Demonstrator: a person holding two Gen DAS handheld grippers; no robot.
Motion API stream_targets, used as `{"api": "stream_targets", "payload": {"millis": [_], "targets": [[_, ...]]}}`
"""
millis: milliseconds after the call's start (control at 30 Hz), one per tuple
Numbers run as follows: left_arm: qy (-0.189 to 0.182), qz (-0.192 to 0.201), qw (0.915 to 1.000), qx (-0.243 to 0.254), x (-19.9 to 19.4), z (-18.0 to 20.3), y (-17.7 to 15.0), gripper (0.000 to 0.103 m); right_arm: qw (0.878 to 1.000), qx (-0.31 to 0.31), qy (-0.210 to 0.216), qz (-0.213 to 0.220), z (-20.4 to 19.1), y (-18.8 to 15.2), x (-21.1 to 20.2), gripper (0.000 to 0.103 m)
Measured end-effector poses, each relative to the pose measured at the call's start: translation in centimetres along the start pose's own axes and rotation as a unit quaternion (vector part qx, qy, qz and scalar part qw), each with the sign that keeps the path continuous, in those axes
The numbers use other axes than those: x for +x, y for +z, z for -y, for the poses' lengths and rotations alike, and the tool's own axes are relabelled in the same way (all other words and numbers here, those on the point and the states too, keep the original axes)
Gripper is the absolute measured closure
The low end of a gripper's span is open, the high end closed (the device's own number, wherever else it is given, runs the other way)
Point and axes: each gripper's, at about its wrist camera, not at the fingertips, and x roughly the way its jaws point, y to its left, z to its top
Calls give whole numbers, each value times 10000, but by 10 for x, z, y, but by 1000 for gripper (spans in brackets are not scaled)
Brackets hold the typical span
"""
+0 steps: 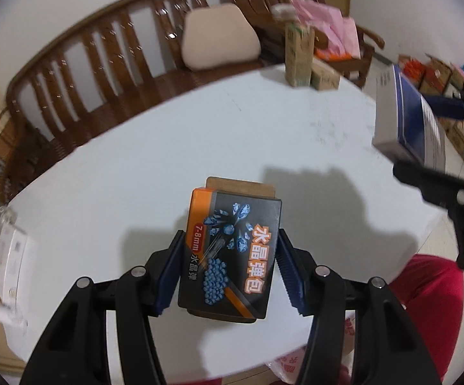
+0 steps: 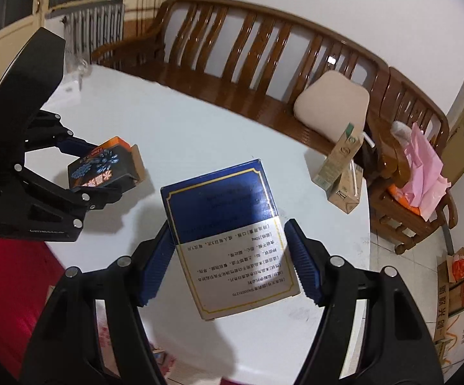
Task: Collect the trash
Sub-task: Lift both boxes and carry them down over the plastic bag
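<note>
While the left gripper (image 1: pixel 228 266) clamps a black-and-orange cardboard box printed with blue crystal beads (image 1: pixel 230 253) between its blue ribbed pads, the box hangs above the round white table (image 1: pixel 167 147); two beige drink cartons (image 1: pixel 309 61) stand at the table's far edge. From the right wrist, the right gripper (image 2: pixel 228 263) pinches a blue-and-silver printed carton (image 2: pixel 232 237) above the same table, before a brown slatted wooden bench (image 2: pixel 264 48).
</note>
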Motion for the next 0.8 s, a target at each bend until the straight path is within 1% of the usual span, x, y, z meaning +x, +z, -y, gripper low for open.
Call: {"api": "stream_targets", "payload": {"millis": [33, 100, 167, 200, 300, 433, 633, 700, 800], "targets": [[36, 57, 10000, -65, -9, 0, 2, 49, 10000, 25, 13, 85, -7, -1, -12, 35], [27, 162, 9997, -179, -23, -3, -4, 49, 9998, 45, 32, 188, -12, 2, -21, 35], [5, 216, 9994, -285, -29, -2, -7, 49, 9996, 54, 53, 280, -25, 1, -43, 35], [2, 260, 9992, -310, -34, 0, -13, 49, 9994, 66, 76, 328, -25, 1, -46, 35], [45, 330, 9988, -360, -52, 1, -28, 49, 9985, 80, 125, 520, -41, -6, -77, 35], [113, 419, 9984, -353, -73, 3, -53, 49, 9979, 86, 148, 619, -57, -17, -100, 35], [-39, 459, 9977, -493, -91, 12, -82, 49, 9976, 94, 188, 652, -72, -36, -119, 35], [-122, 460, 9976, -494, -94, 17, -90, 49, 9976, 88, 191, 658, -80, -43, -125, 35], [-135, 445, 9979, -461, -95, 24, -102, 49, 9976, 84, 200, 662, -87, -53, -130, 35]]}}
